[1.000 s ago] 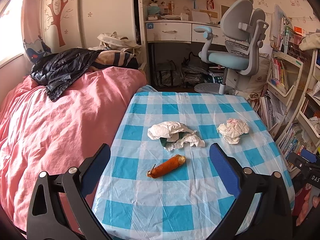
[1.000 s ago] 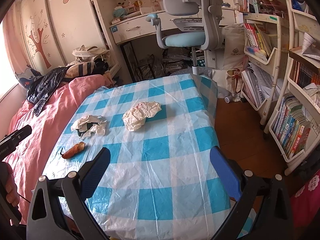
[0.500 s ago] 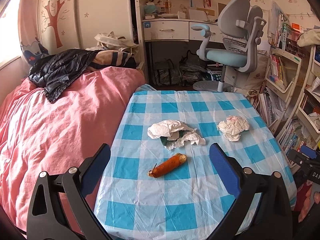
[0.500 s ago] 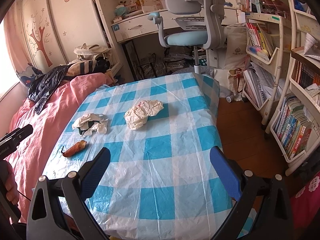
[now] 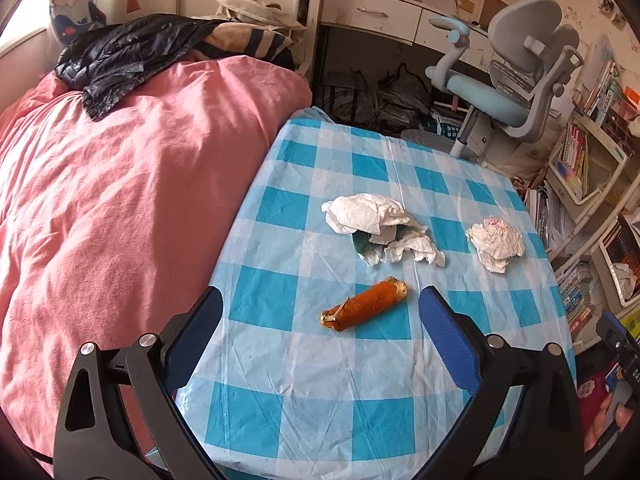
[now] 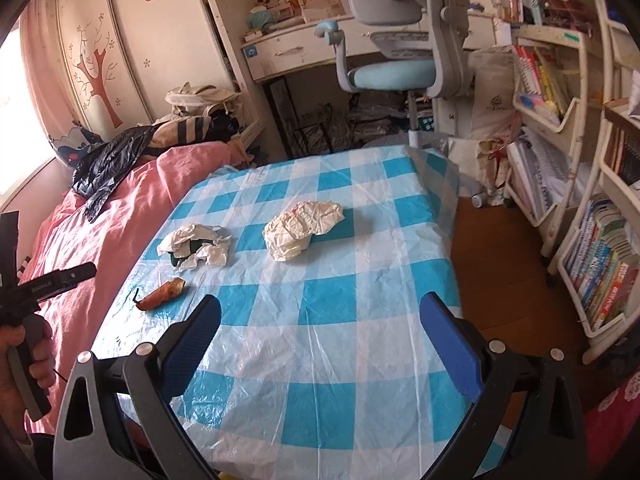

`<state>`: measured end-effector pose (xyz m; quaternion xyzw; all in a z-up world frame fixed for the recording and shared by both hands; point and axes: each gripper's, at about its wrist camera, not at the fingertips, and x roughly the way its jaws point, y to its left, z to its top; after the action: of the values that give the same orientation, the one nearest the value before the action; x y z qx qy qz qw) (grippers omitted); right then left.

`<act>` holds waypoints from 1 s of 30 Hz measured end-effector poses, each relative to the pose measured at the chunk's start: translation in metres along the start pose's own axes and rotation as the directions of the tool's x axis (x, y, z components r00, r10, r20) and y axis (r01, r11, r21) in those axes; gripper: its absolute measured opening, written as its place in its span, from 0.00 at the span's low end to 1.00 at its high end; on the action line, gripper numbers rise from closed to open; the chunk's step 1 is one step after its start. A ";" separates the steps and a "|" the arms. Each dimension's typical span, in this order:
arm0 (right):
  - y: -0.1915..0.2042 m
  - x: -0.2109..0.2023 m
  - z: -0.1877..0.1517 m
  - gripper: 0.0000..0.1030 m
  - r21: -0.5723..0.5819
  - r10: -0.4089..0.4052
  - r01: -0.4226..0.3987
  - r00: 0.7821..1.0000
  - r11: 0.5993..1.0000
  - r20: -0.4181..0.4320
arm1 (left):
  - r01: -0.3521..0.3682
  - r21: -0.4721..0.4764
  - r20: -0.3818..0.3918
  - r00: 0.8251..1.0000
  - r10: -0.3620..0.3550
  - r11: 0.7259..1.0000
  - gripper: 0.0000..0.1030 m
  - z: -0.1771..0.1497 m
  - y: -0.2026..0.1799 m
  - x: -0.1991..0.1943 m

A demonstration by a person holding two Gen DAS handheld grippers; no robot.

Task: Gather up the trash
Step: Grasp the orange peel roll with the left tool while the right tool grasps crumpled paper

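Left gripper (image 5: 320, 320) hangs over the near end of the checkered table (image 5: 280, 400), jaws spread wide and empty, the orange sausage-looking scrap (image 5: 364, 305) lying right between them, so probably first pick. Just beyond sits a crumpled white wrapper (image 5: 380, 228), with a tissue ball (image 5: 496, 242) far right. Right gripper (image 6: 320, 332) also gapes empty, nearest that tissue ball (image 6: 302, 228).
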<state>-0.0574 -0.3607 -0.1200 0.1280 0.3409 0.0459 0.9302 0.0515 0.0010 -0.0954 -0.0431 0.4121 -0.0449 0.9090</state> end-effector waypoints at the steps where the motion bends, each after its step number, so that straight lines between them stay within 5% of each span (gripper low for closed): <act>1: -0.001 0.008 0.002 0.93 0.004 0.013 -0.013 1.000 1.000 -0.019 | -0.005 0.016 -0.004 1.000 0.005 1.000 0.92 -0.001 -0.003 0.003; 10: 0.012 0.039 0.023 0.93 -0.040 0.099 -0.102 0.993 0.994 -0.064 | -0.030 0.109 -0.078 0.996 0.038 0.994 0.88 -0.002 -0.020 0.037; 16: -0.009 0.079 0.044 0.89 0.091 0.176 -0.168 0.980 0.982 -0.097 | -0.031 0.177 -0.130 0.990 0.055 0.984 0.84 -0.005 -0.030 0.063; 26: -0.050 0.150 0.052 0.56 0.395 0.295 -0.223 0.946 0.891 -0.132 | -0.037 0.361 -0.155 0.983 0.099 0.932 0.74 -0.002 -0.055 0.100; 28: -0.050 0.159 0.053 0.45 0.420 0.320 -0.239 0.938 0.875 -0.134 | -0.027 0.386 -0.160 0.983 0.096 0.922 0.62 -0.003 -0.061 0.102; 29: -0.050 0.160 0.053 0.29 0.427 0.331 -0.249 0.935 0.869 -0.129 | -0.015 0.393 -0.167 0.982 0.087 0.919 0.56 -0.003 -0.063 0.103; 30: -0.049 0.160 0.055 0.13 0.430 0.339 -0.259 0.933 0.865 -0.118 | 0.003 0.392 -0.181 0.981 0.074 0.920 0.37 -0.002 -0.065 0.103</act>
<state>0.0998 -0.3914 -0.1921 0.3653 0.4059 0.1301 0.8276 0.1148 -0.0754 -0.1663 0.1508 0.4812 -0.1135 0.8560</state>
